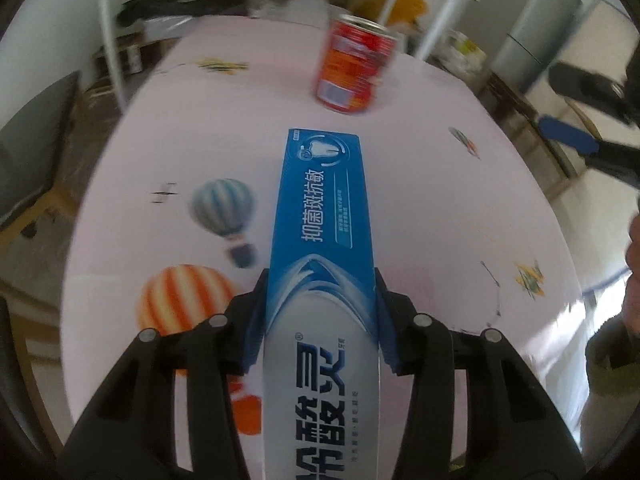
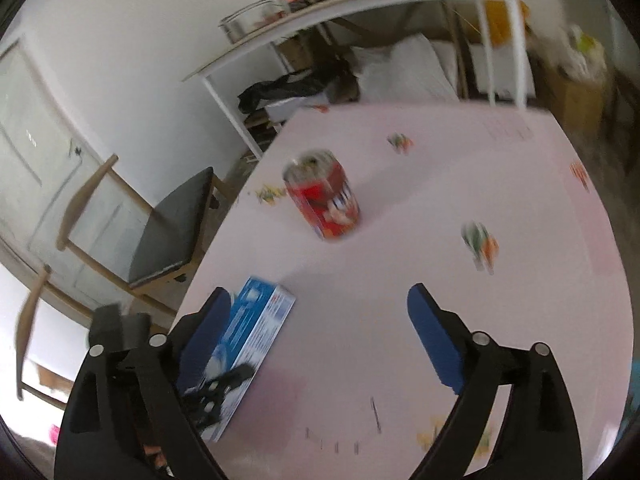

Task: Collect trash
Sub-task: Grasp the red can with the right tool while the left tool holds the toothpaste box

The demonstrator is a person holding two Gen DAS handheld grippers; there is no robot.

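A blue and white toothpaste box (image 1: 320, 208) sticks forward between the blue pads of my left gripper (image 1: 320, 280), which is shut on its sides just above the pink table (image 1: 420, 208). Beyond it a red drink can (image 1: 354, 66) stands upright on the table. In the right wrist view the same box (image 2: 256, 328) lies low on the left, the can (image 2: 324, 200) stands farther off, and my right gripper (image 2: 320, 294) hangs wide open over bare tabletop with nothing between its fingers. From the left wrist view the right gripper (image 1: 576, 110) shows at the right edge.
The tablecloth (image 2: 440, 184) carries balloon and small plane prints. A dark-seated wooden chair (image 2: 168, 232) stands at the table's left side. A white-framed shelf table (image 2: 320, 12) with clutter and bags stands behind. A person's hand (image 1: 634, 248) is at the right edge.
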